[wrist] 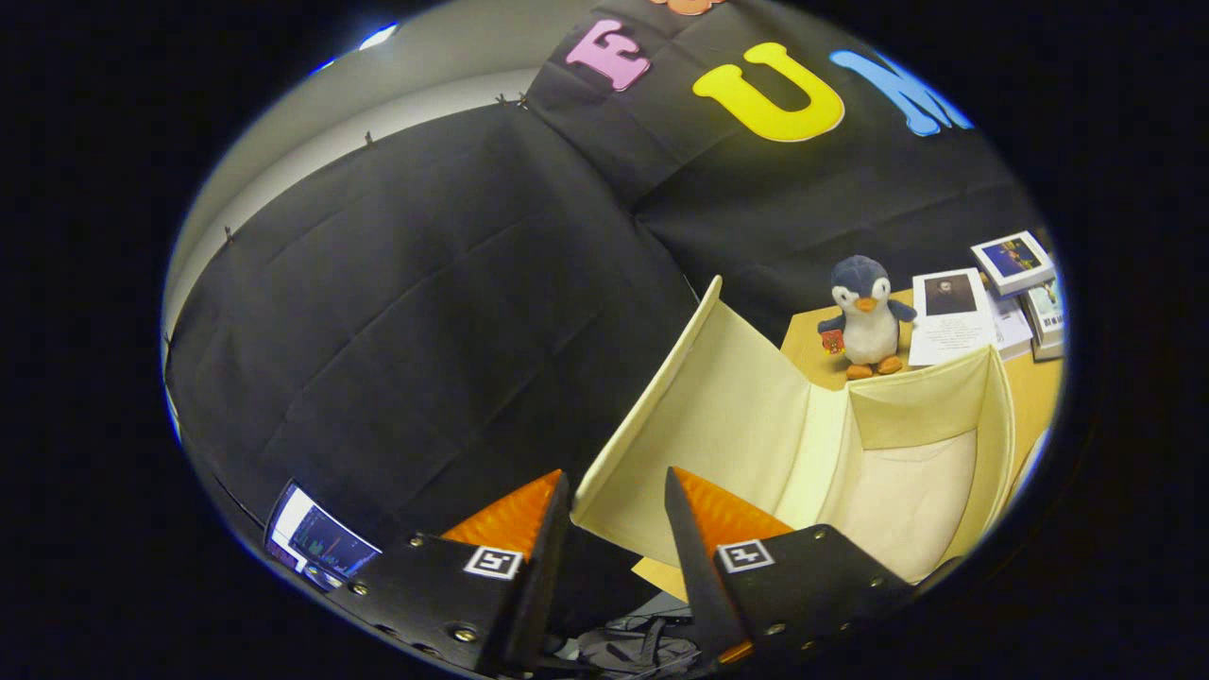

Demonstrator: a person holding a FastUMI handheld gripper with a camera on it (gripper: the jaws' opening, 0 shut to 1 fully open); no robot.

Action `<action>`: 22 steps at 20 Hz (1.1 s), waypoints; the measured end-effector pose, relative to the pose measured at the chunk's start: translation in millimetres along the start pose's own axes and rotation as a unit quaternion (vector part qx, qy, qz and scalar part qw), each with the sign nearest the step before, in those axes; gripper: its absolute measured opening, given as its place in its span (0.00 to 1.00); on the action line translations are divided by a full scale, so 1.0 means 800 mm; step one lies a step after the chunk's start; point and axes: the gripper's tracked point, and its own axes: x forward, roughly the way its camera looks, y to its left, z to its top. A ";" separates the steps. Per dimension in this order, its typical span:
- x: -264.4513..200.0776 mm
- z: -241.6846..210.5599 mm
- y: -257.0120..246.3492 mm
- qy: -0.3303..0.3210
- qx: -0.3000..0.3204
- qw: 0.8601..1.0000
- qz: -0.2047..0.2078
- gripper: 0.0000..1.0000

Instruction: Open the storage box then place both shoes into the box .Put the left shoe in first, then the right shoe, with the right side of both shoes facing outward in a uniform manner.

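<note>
The cream fabric storage box (996, 425) stands on the wooden table just beyond my fingers. Its lid (718, 425) is swung up and tilted back to the left, with its inner face toward me. The pale inside bottom of the box (911, 491) is in sight. My gripper (617, 472) is open, fingers well apart. The lid's near corner lies in the gap between them, close to one of the fingers (515, 519). I cannot tell whether it touches the lid.
A plush penguin (864, 321) stands on the wooden table (1034, 397) behind the box. Beside it lie a printed card (949, 316) and small picture boxes (1015, 260). A lit screen (316, 540) is low beside the fingers. Cables (628, 647) lie beneath them.
</note>
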 end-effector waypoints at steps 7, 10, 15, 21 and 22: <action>-0.055 0.012 -0.056 -0.012 -0.059 0.996 -0.058 0.97; -0.088 0.028 -0.095 -0.027 -0.075 0.992 -0.095 0.97; -0.138 0.043 -0.156 -0.042 -0.084 0.984 -0.151 0.97; -0.196 0.047 -0.240 -0.044 -0.075 0.972 -0.218 0.98; -0.205 0.047 -0.256 -0.043 -0.074 0.970 -0.229 0.97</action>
